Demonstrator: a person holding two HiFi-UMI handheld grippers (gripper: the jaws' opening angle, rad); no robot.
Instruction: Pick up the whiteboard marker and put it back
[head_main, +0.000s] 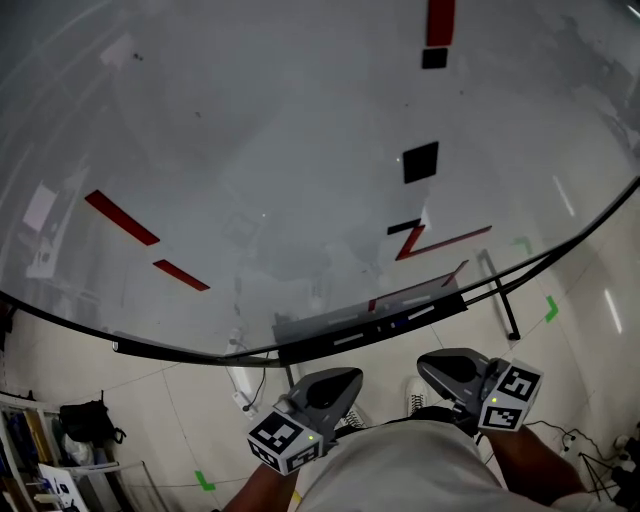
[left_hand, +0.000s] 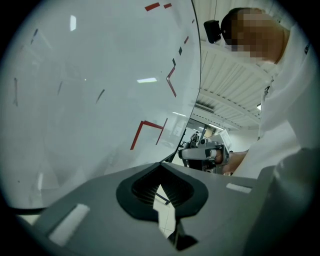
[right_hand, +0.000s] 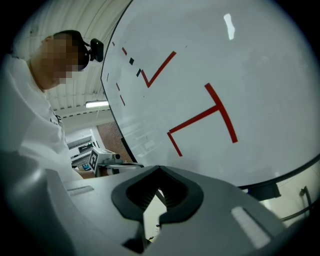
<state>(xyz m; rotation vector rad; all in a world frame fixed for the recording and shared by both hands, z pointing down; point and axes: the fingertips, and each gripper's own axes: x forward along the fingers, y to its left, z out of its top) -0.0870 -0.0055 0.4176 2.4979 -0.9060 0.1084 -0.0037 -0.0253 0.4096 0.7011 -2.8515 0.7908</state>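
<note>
A large whiteboard (head_main: 250, 150) with red lines and black squares fills the head view. On its tray (head_main: 300, 332) along the bottom edge lie a few pale, long items (head_main: 350, 340); I cannot tell which is the whiteboard marker. My left gripper (head_main: 348, 377) and right gripper (head_main: 424, 362) are held low, close to the person's body, short of the tray. Both are shut, with the jaw tips touching and nothing between them. The left gripper (left_hand: 160, 164) faces the board edge-on, with the right gripper (left_hand: 205, 152) beyond it. The right gripper (right_hand: 159, 168) sees the left gripper (right_hand: 100, 160).
A black stand leg (head_main: 505, 310) drops from the board's lower right to the pale tiled floor. Green tape marks (head_main: 551, 309) are stuck on the floor. A black bag (head_main: 88, 420) and shelving sit at lower left. Cables trail at lower right (head_main: 570, 438).
</note>
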